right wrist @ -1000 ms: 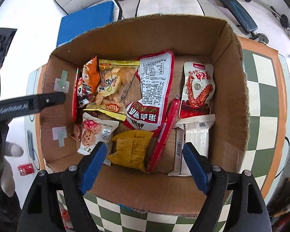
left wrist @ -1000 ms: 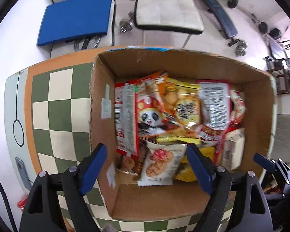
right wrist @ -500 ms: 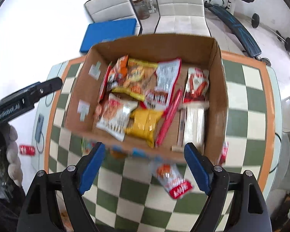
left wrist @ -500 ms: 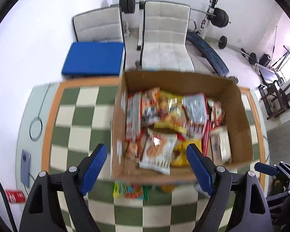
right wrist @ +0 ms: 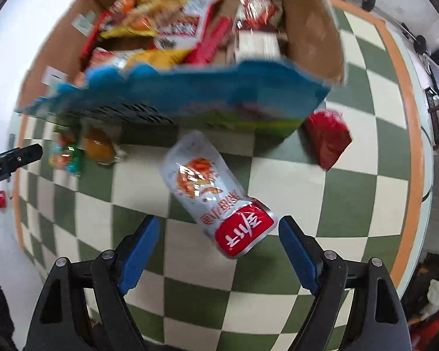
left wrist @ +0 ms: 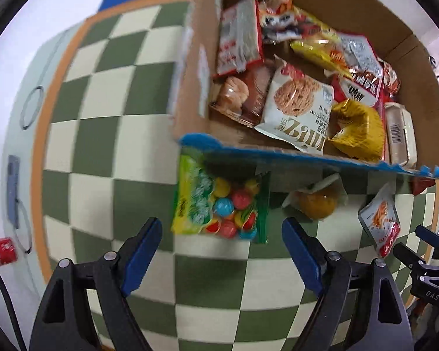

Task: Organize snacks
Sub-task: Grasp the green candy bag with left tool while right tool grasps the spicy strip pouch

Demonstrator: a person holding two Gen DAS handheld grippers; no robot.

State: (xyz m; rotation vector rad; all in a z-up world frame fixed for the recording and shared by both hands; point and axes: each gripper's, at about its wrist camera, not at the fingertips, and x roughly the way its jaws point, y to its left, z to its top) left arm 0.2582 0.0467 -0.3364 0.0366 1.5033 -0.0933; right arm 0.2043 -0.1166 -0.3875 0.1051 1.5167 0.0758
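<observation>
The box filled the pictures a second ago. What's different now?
Both grippers drew back off the box and sank over the table, so loose snacks now show: candy bag before the left gripper, silver pouch before the right gripper. Nothing grabbed; fingers open, box full.

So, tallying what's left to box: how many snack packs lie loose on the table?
4: candy bag, orange pack, white-red pouch, red pack. The box may hide others.

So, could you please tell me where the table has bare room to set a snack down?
Bare checkered table left of the box, and right of the white pouch. Crowded in front of the box: candy bag, orange pack, red packet.
</observation>
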